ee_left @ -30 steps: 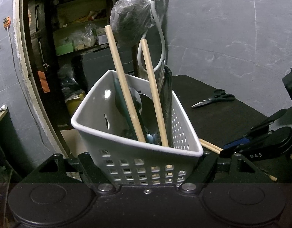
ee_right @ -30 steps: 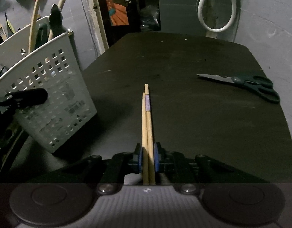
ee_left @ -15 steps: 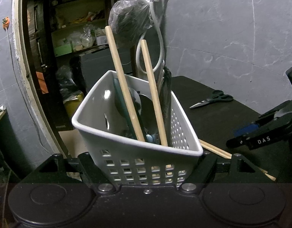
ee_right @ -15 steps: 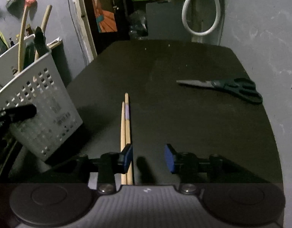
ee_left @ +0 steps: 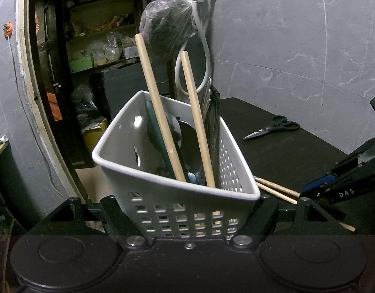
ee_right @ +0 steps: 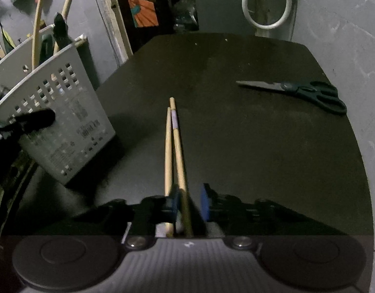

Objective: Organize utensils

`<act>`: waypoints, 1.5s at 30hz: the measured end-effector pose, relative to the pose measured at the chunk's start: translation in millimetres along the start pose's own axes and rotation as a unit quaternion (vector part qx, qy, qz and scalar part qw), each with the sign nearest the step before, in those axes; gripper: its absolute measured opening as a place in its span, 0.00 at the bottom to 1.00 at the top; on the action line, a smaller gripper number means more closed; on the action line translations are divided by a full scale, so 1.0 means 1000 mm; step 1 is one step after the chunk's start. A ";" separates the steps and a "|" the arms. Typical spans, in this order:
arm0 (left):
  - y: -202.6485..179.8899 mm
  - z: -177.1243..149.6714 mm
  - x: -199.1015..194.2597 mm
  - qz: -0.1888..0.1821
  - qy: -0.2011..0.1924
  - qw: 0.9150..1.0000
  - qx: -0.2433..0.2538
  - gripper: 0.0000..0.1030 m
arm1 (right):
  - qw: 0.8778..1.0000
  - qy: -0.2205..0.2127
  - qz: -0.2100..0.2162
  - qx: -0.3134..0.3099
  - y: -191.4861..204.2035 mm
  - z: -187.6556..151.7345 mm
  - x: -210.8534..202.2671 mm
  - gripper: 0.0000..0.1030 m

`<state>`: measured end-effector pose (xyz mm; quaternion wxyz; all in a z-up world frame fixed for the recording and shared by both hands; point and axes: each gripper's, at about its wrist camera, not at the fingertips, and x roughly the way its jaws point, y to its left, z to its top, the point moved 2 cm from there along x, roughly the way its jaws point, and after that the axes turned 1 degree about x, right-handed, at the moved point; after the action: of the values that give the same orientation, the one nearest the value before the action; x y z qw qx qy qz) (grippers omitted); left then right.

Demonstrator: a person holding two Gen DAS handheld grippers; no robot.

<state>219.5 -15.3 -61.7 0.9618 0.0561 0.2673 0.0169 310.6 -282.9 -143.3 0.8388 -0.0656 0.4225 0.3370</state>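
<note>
Black table [ee_right: 236,146], 2 chopsticks [ee_right: 177,141], scissors [ee_right: 302,91], white basket [ee_right: 65,127]

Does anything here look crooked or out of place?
The white basket is tipped over at an angle, gripped by the left claw rather than standing flat. Two chopsticks and a pair of scissors lie loose on the black table.

White letters "DAS" printed on the black finger of the right gripper [ee_left: 343,191], seen at the right edge of the left wrist view. Dark printed label on the outer wall of the white basket [ee_right: 72,127] in the right wrist view, with lines of lettering and what looks like a barcode, too blurred to read. Nothing else legible on the scissors [ee_right: 309,92] or the back wall.
</note>
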 end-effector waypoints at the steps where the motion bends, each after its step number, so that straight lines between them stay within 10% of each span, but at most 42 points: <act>1: 0.000 0.000 0.000 0.000 0.000 1.000 0.000 0.76 | 1.000 0.001 0.002 0.001 -0.001 0.000 -0.001 0.18; 24: 0.000 0.000 0.000 0.000 0.000 1.000 0.000 0.76 | 0.999 0.033 0.011 -0.037 0.001 -0.025 -0.025 0.07; 35: 0.000 0.000 0.000 0.000 0.000 1.000 0.000 0.76 | 0.999 0.018 0.035 0.008 -0.001 -0.008 -0.021 0.51; 45: 0.000 0.000 0.000 0.001 0.000 1.000 -0.001 0.76 | 0.997 0.064 -0.011 -0.030 0.016 0.016 0.005 0.51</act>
<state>219.5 -15.4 -61.9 0.9619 0.0555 0.2669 0.0179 313.4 -261.8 -134.7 0.8113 -0.1162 0.4644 0.3355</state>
